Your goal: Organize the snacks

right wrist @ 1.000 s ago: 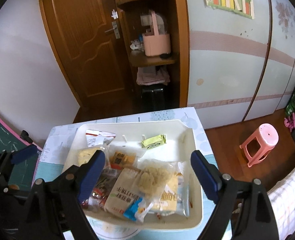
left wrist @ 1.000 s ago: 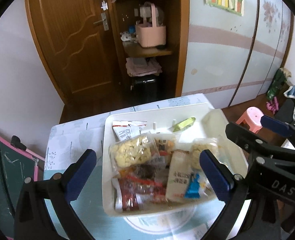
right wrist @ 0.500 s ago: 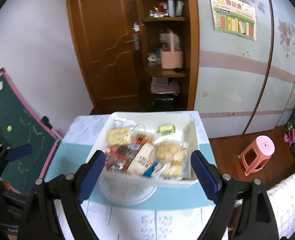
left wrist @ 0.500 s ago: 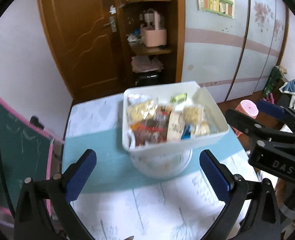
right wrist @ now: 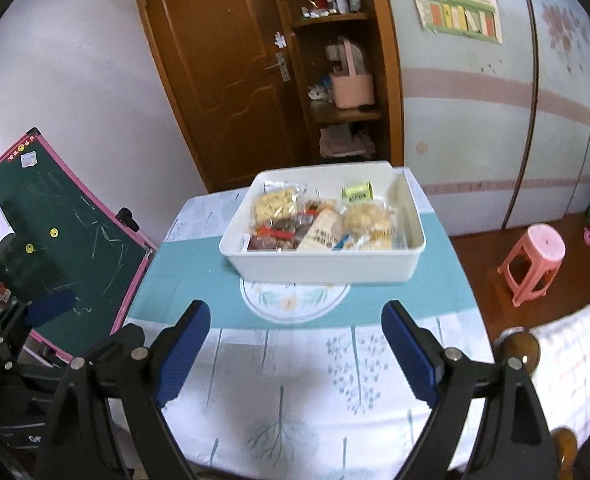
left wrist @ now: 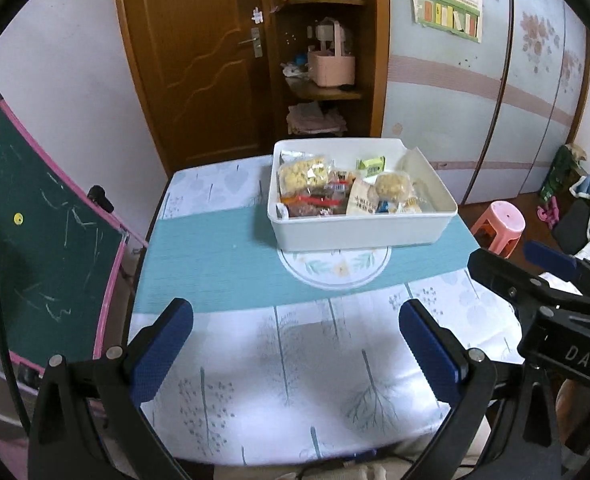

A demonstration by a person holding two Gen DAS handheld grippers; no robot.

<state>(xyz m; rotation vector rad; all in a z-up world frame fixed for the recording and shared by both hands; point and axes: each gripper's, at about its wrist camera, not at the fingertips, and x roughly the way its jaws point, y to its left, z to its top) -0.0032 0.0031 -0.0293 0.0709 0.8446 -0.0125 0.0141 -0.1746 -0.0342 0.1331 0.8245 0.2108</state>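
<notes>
A white rectangular bin (left wrist: 359, 232) (right wrist: 327, 268) stands on the far half of the table, over a round printed motif. It holds several packaged snacks: a clear bag of yellow puffs (left wrist: 303, 172) (right wrist: 275, 205), a small green packet (left wrist: 371, 164) (right wrist: 357, 192), red-wrapped pieces (left wrist: 311, 202) and a white pack (right wrist: 321, 236). My left gripper (left wrist: 295, 348) is open and empty over the near part of the table. My right gripper (right wrist: 295, 346) is open and empty, also well short of the bin. The right gripper shows at the right edge of the left wrist view (left wrist: 551, 276).
The table wears a white and teal cloth (left wrist: 223, 264). A green chalkboard with a pink frame (left wrist: 35, 240) leans at the left. A pink stool (right wrist: 535, 260) stands on the floor at the right. A wooden door and a corner shelf with a pink basket (left wrist: 331, 68) are behind.
Both grippers have pulled back and up from right over the bin to the near side of the table. The bin stays put with the snacks in it.
</notes>
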